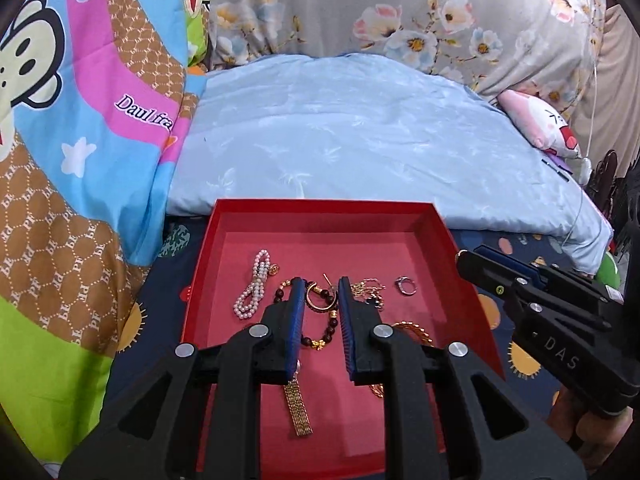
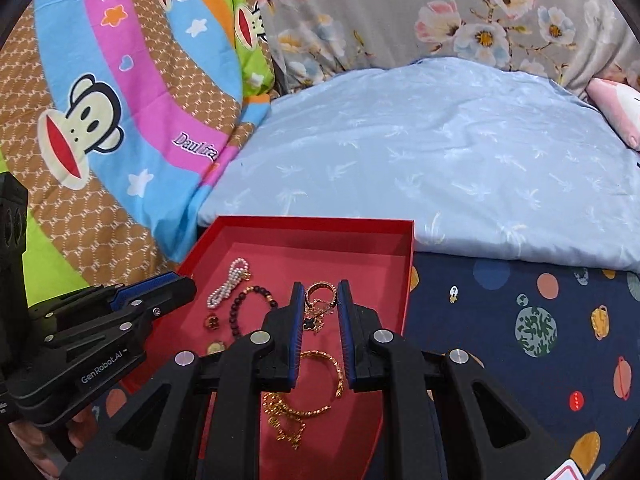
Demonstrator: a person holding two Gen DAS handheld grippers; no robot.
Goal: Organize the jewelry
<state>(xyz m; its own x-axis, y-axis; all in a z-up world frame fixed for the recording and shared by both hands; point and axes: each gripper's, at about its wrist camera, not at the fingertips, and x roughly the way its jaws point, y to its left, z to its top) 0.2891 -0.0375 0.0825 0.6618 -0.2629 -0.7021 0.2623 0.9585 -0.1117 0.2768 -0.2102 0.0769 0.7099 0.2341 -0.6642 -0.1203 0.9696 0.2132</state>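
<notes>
tray (image 1: 460, 248) front open, blanket (image 1: 360, 140) behind

A pale blue quilt (image 1: 360, 136) lies on the bed; left of it a cartoon-monkey blanket (image 1: 80, 140), behind it grey floral fabric (image 1: 400, 4).

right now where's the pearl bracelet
The pearl bracelet lies in the far-left part of the red tray, left of the dark bead bracelet in both wrist views; neither gripper holds it.
</notes>
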